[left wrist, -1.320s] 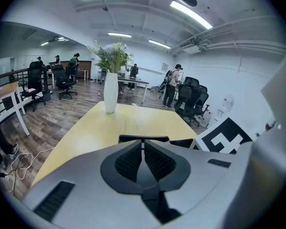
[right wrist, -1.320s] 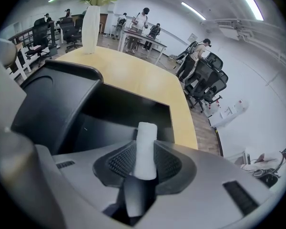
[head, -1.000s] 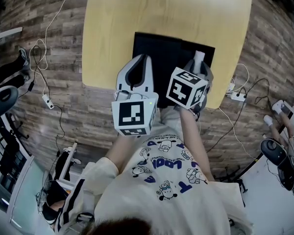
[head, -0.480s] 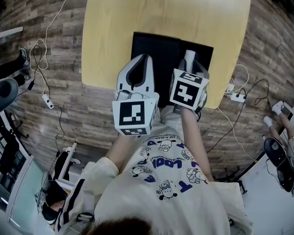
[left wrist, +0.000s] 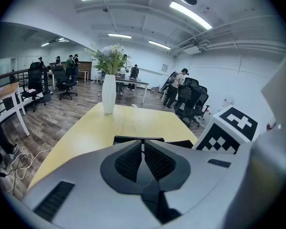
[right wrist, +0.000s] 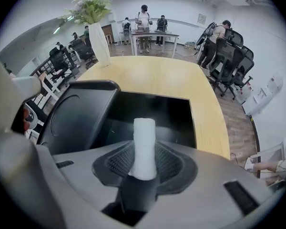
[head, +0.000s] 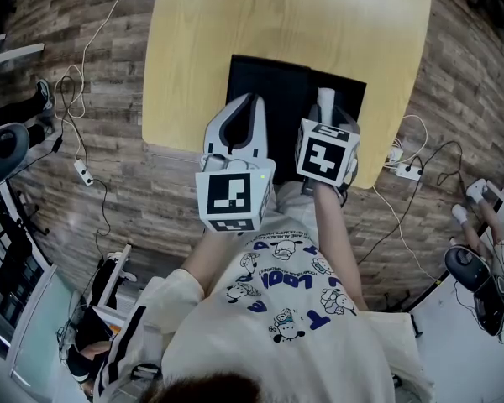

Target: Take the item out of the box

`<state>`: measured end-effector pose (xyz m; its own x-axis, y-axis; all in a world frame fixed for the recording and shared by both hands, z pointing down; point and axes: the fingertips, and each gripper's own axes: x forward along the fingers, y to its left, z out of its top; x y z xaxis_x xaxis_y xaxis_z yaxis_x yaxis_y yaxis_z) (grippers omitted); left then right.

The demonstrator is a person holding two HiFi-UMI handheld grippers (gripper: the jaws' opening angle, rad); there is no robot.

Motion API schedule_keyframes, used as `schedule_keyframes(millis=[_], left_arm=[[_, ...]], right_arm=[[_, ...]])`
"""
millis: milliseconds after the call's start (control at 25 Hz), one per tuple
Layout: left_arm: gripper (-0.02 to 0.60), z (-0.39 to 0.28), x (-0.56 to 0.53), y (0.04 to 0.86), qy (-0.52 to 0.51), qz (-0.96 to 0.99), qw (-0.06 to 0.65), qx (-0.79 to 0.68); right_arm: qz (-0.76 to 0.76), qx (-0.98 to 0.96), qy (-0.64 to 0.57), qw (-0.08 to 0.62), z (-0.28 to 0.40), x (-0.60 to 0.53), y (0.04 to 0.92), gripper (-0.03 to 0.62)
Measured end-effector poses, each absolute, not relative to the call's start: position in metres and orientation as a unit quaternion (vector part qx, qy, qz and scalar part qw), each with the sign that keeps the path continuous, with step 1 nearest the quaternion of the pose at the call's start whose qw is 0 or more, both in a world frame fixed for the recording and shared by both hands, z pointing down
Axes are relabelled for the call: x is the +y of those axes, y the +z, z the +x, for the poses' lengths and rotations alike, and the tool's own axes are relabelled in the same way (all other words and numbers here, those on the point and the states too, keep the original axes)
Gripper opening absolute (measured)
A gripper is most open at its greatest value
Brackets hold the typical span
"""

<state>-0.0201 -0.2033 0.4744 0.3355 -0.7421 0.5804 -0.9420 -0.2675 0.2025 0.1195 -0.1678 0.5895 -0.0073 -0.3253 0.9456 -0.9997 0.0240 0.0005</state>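
A black box (head: 273, 86) lies open near the front edge of the yellow table (head: 202, 40). Its lid (right wrist: 76, 118) lies flat to the left of the open tray (right wrist: 157, 111). My right gripper (right wrist: 144, 149) hangs over the tray with a white roll (right wrist: 144, 142) standing upright between its pads. The jaws are opening, and the pads still touch the roll's sides. From the head view the roll (head: 325, 101) pokes out ahead of the right gripper (head: 326, 117). My left gripper (head: 250, 101) hovers over the lid, shut, with nothing between its pads (left wrist: 133, 161).
A white vase (left wrist: 108, 94) with flowers stands at the far end of the table. Office chairs, desks and several people are farther back in the room. Cables (head: 84, 65) lie on the wooden floor beside the table.
My right gripper has shifted slightly left and levelled over the box with the white roll. The left gripper has hardly moved.
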Motion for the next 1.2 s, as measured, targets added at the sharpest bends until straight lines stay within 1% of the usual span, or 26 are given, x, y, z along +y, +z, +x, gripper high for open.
schedule_keyframes(millis=[560,880,1200], left_arm=[[0.029,-0.009,-0.208,0.444,0.157,0.797,0.233,-0.535],[0.029,0.019,-0.203,0.394,0.128,0.815,0.191,-0.531],[0.029,0.029,-0.205,0.355,0.098,0.829,0.152,-0.529]], right_arm=[[0.6,-0.638,0.348,0.335,0.113,-0.181,0.534,0.146],[0.627,-0.662,0.306,0.275,0.138,-0.175,0.465,0.146],[0.649,-0.686,0.248,0.216,0.142,-0.188,0.405,0.146]])
